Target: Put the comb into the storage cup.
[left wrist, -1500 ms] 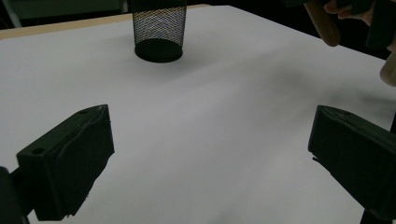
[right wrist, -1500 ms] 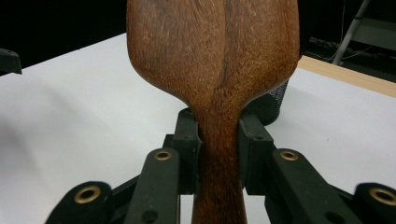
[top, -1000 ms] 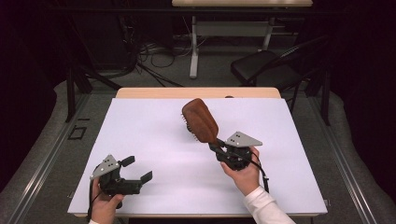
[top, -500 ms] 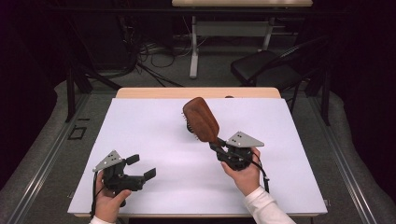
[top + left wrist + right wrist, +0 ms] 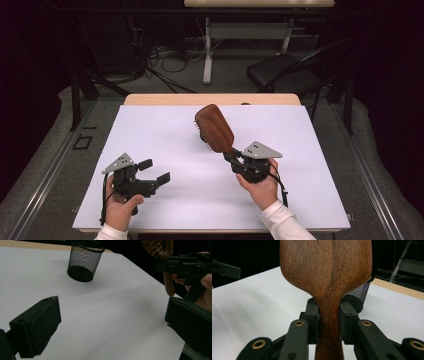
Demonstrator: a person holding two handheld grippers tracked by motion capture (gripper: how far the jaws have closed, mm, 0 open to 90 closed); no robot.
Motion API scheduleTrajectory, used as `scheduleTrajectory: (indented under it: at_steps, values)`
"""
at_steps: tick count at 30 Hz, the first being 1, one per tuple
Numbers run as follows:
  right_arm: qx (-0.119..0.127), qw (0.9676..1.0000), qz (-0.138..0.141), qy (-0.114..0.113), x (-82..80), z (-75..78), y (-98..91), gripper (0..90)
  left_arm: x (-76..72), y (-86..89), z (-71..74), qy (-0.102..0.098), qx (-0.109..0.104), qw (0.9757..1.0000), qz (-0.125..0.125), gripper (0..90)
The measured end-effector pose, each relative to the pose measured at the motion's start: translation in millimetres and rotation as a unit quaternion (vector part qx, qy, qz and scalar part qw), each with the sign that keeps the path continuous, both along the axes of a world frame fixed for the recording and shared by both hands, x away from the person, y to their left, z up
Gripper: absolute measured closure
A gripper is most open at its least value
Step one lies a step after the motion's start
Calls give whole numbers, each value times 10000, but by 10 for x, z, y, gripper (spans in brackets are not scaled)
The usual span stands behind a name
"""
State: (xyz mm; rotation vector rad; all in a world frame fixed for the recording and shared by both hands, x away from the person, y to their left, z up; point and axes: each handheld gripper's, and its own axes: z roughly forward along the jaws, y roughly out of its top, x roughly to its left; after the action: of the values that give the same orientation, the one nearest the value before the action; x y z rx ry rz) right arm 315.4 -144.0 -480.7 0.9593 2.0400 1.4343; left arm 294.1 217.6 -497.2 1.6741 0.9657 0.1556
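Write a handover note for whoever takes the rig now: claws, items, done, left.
Right claw: shut on the wooden hairbrush at its handle, held above the table, bristles facing away from the person.
Left claw: open, empty, low over the near left of the table.
Black mesh cup: upright on the table, nothing seen in it.
Done: brush picked up.
Left: probably set the brush into the cup.

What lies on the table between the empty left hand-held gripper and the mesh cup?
Nothing: in the left gripper view, bare white table runs from the open left hand-held gripper to the mesh cup.
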Motion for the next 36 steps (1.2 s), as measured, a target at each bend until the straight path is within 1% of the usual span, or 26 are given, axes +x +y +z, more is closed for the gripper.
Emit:
scheduleTrajectory:
  at_steps: [6,10,15,23,28,36]
  values:
    - [27,10000,0,-26,-5,2,2,722,54,-72,62,26,-28,10000,-6,5]
    - [29,10000,-1,-30,-4,6,-3,722,94,-122,95,95,-118,9999,-1,5]
    - [31,10000,-6,-37,-5,9,-7,722,135,-183,153,73,-72,9999,-44,5]
    - [53,10000,-15,-40,-10,15,-12,722,197,-305,258,46,-25,9998,-189,5]
    - [57,10000,-10,-48,-14,14,-7,722,238,-364,312,71,-58,9997,-241,5]
    - [49,10000,1,-68,-20,13,-1,722,305,-415,375,113,-122,9996,-226,6]
